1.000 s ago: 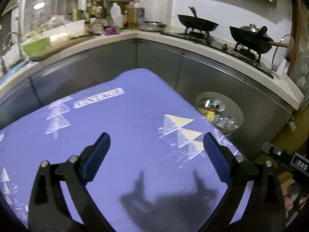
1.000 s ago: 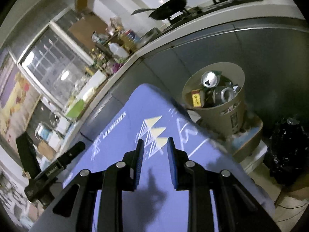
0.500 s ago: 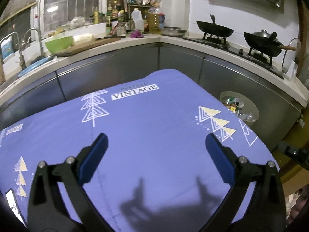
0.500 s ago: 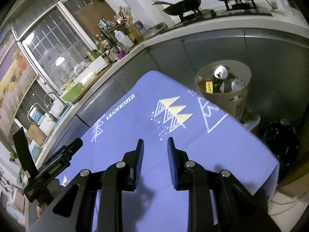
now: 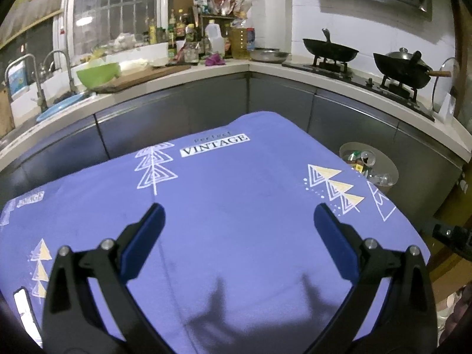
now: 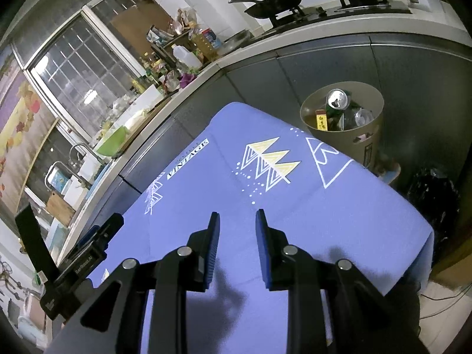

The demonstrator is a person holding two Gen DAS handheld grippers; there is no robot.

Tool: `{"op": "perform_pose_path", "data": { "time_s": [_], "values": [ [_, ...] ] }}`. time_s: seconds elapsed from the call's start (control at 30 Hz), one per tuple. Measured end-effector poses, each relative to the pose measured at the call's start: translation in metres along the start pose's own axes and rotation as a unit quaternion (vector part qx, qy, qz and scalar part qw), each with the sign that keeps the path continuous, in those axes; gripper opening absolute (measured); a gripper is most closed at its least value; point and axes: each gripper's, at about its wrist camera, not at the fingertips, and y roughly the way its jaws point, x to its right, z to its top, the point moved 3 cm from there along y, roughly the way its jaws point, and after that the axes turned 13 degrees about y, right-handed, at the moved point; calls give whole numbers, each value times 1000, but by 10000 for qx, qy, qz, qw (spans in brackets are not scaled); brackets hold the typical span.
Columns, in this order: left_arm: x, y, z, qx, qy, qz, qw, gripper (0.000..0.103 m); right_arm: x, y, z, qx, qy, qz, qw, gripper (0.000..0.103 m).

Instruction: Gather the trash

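A round tan trash bin point(image 6: 358, 135) stands on the floor past the table's far right corner and holds a can point(image 6: 336, 101), a clear bottle and cartons. It also shows in the left wrist view point(image 5: 371, 168). My left gripper point(image 5: 237, 218) is wide open and empty above the purple tablecloth point(image 5: 236, 183). My right gripper point(image 6: 237, 221) hangs over the same cloth point(image 6: 295, 206) with its jaws a narrow gap apart and nothing between them. No loose trash shows on the cloth.
A grey kitchen counter point(image 5: 206, 70) wraps around behind the table, with a sink, a green bowl point(image 5: 98, 73), bottles and two woks on burners point(image 5: 330, 50). A black bag point(image 6: 436, 194) lies on the floor right of the bin. The left gripper's body point(image 6: 79, 259) shows at left.
Both grippers have pulled back and up from the bin side, so more of the cloth and counter shows. Their jaw openings have not changed.
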Motion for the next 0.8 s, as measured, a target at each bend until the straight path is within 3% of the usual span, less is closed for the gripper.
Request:
{"op": "perform_pose_path", "data": {
  "time_s": [0.47,0.8],
  "values": [
    [28,-19,11,218,436,254,9985,97,5,-9,2,95,47,76,9999,22],
    [36,-29,14,322,445,320,9980,97,8,-12,1,95,91,94,9999,22]
  ]
}}
